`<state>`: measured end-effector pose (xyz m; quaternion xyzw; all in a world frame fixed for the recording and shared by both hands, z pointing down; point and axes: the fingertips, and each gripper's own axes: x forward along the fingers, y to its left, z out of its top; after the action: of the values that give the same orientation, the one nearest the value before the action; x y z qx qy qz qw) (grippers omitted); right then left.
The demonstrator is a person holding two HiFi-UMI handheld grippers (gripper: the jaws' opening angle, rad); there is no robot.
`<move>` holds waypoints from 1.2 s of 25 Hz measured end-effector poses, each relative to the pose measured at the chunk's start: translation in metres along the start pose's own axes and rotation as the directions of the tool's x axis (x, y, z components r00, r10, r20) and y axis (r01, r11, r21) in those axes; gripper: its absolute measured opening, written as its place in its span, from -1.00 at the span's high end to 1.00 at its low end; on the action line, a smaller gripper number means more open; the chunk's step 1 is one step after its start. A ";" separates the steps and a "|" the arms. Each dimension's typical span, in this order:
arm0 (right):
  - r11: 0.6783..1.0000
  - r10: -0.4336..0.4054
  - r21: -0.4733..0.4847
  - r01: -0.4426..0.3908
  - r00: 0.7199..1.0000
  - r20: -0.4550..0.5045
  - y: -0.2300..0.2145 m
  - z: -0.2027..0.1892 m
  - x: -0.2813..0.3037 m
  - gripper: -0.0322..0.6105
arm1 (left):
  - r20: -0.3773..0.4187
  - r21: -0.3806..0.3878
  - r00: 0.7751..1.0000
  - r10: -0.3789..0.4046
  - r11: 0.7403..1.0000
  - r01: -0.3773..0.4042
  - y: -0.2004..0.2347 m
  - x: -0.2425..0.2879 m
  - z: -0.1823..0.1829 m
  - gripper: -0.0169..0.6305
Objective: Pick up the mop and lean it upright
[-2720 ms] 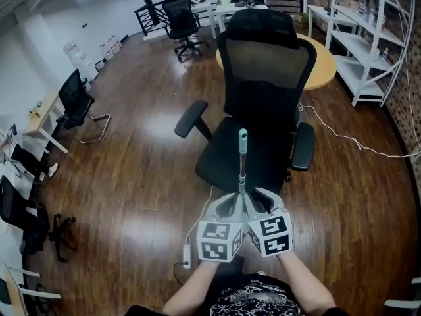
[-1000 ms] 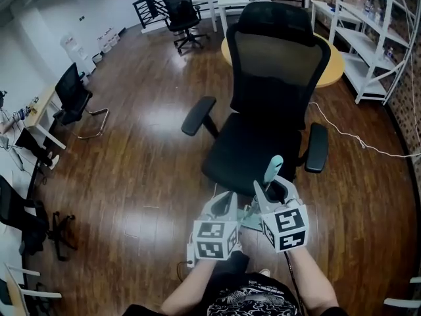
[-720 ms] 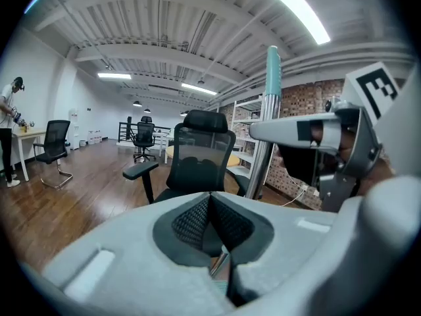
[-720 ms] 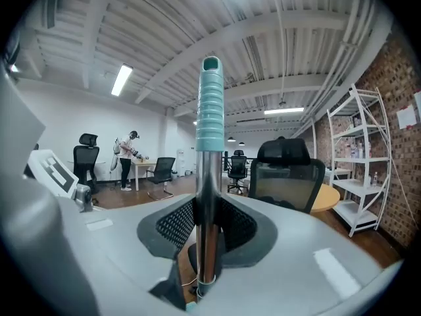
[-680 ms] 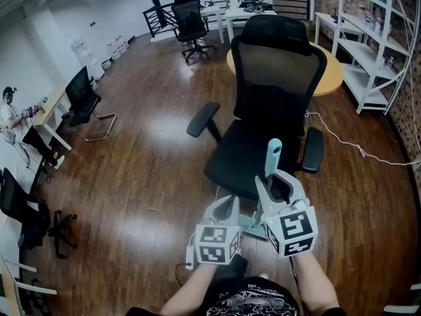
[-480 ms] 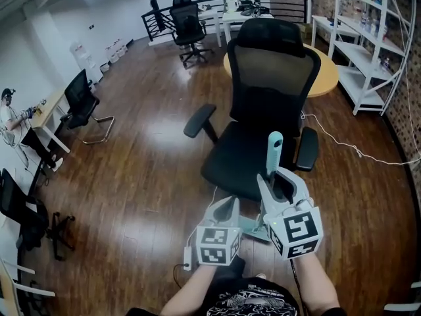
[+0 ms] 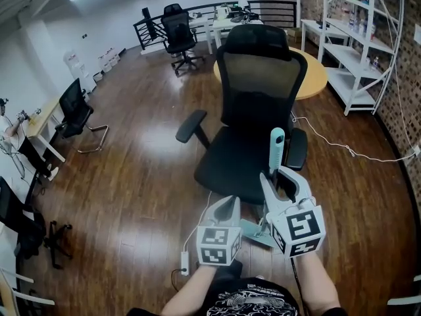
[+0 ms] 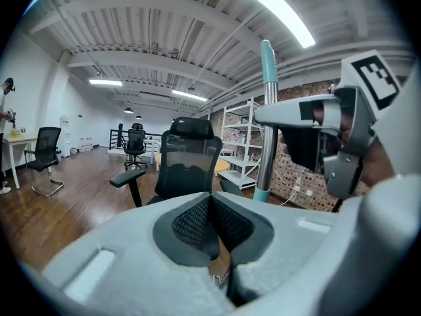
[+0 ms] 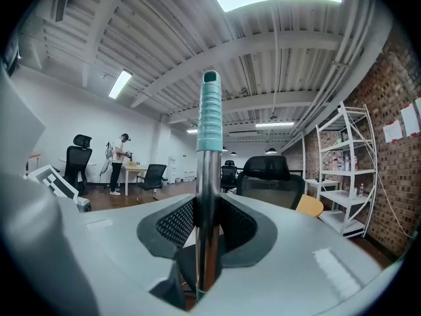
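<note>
Right claw is clamped on the mop handle, holding it nearly upright just in front of the office chair, with the left claw closed on nothing beside it; the lifting looks done, so the next move is probably to lean it against the chair.

Left gripper closed, right gripper clamped.

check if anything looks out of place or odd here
Nothing is spilled or broken. A loose white cable trails across the open floor right of the office chair, a possible trip hazard. The mop stands upright only because the right tool is clamped on its pole; it appears to lean on nothing.
</note>
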<state>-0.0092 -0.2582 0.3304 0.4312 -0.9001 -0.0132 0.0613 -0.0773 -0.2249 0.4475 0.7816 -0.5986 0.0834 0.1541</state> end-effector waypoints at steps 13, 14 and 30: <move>0.999 -0.006 0.040 0.008 0.998 -0.067 -0.001 -0.059 0.032 0.58 | -0.032 -0.020 0.999 0.019 1.000 -0.019 0.023 0.004 -0.009 0.94; 0.999 -0.006 0.047 0.010 0.997 -0.080 -0.001 -0.067 0.038 0.58 | -0.036 -0.023 0.999 0.020 1.000 -0.021 0.027 0.005 -0.010 0.94; 0.994 0.053 0.100 -0.030 0.971 -0.231 0.024 -0.160 0.128 0.58 | -0.106 -0.040 0.994 0.008 0.999 -0.012 0.089 0.050 -0.020 0.94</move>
<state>-0.0878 -0.3381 0.5040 0.4133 -0.8950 0.0822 0.1461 -0.1483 -0.2842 0.4944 0.7698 -0.5950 0.1134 0.2012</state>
